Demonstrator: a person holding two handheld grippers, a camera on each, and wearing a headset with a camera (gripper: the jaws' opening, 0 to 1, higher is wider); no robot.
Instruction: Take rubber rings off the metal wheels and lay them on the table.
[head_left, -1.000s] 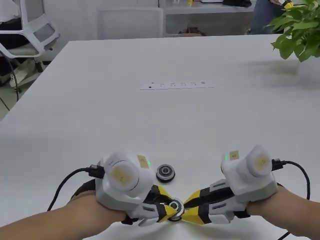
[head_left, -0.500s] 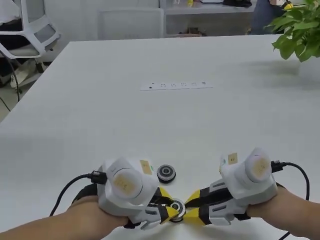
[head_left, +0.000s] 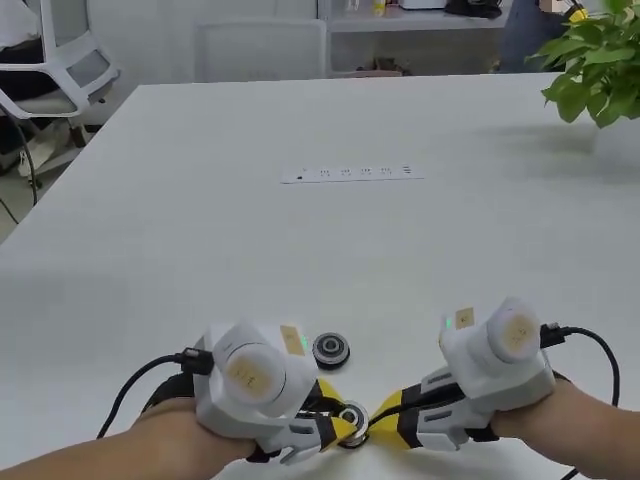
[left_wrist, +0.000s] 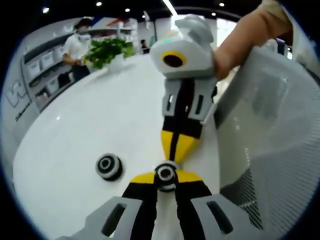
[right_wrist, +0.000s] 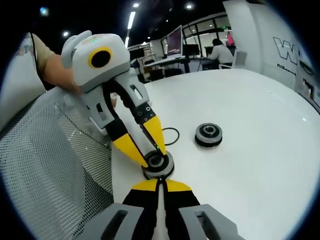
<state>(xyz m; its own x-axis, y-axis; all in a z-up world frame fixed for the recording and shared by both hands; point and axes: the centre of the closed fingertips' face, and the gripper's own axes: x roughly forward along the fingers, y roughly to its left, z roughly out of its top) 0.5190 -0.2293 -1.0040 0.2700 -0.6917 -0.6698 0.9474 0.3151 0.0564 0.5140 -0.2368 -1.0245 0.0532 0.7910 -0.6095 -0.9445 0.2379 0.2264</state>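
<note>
Left tongs (left_wrist: 166, 179) clamp the wheel (right_wrist: 158, 162) firm — right tongs (right_wrist: 160, 184), pinched narrow at its rim, should peel the ring (right_wrist: 169, 167) sideways.

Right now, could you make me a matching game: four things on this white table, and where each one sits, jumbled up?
Things
1. small silver metal wheel
2. second metal wheel with a black rubber ring on it
3. loose thin black rubber ring
4. green leafy plant

Places
A. at the far right edge of the white table
B. lying flat on the table just behind the left tool
C. gripped between the left tool's jaws
D. alone on the table, nothing touching it

Pairs: 1-C, 2-D, 3-B, 4-A
</note>
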